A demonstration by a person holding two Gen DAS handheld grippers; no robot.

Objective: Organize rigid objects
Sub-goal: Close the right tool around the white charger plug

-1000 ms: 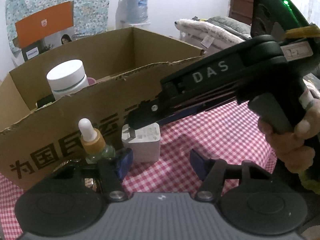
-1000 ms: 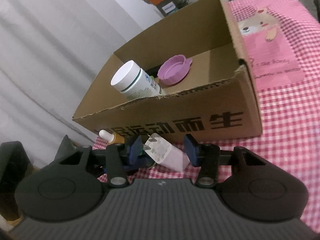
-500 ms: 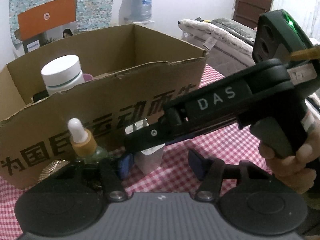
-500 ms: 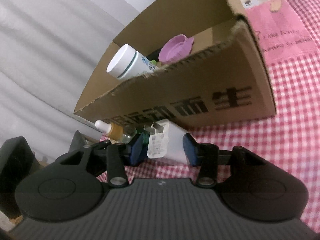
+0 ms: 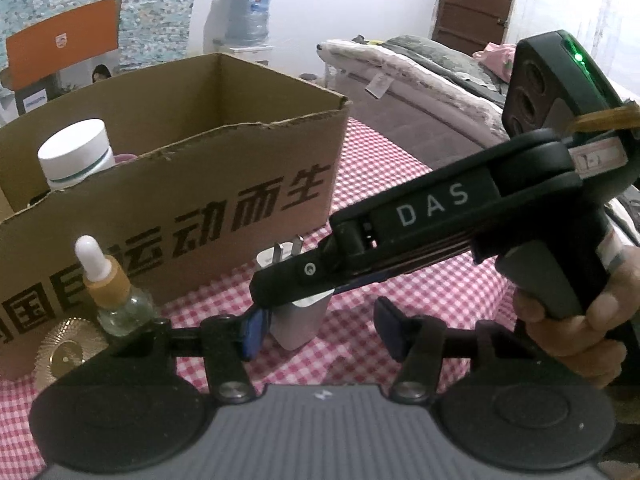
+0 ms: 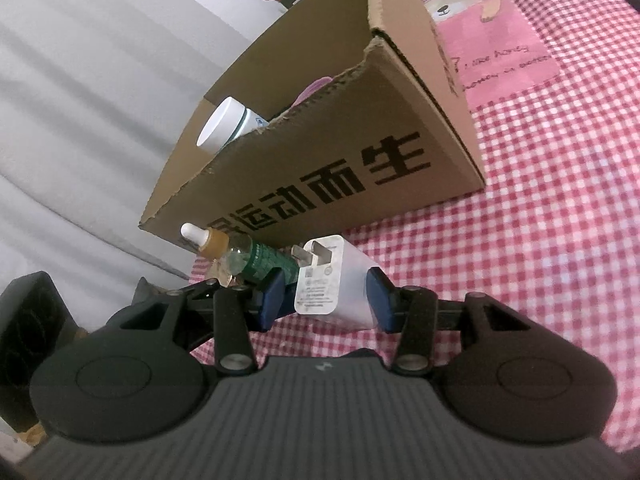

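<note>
Right gripper (image 6: 326, 294) clamps the white charger (image 6: 334, 284) between both pads, just above the checked cloth (image 6: 540, 220) at the cardboard box (image 6: 360, 152)'s front wall; lift clear of that rim before releasing inside. Left gripper (image 5: 316, 326) hangs open, empty, nearby.

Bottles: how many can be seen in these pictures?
2. A white-capped bottle stands inside the cardboard box; a dropper bottle stands outside, before its front wall. The box may hide others.
</note>
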